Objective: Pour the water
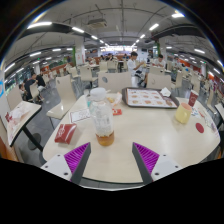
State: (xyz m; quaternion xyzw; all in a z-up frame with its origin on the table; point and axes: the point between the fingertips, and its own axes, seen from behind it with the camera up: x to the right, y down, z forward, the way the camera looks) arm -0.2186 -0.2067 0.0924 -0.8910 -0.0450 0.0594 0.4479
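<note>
Fingers spread open, holding nothing; we note a bottle upright on the counter just ahead, a cup well apart.

I see a round pale table carrying a bottle, tray, yellow cup and red packet.

Large open hall under a ceiling lined with long fluorescent strip lights. Pale round tabletop in front, light chairs just behind it. More tables and chairs farther back, with people among them.
</note>
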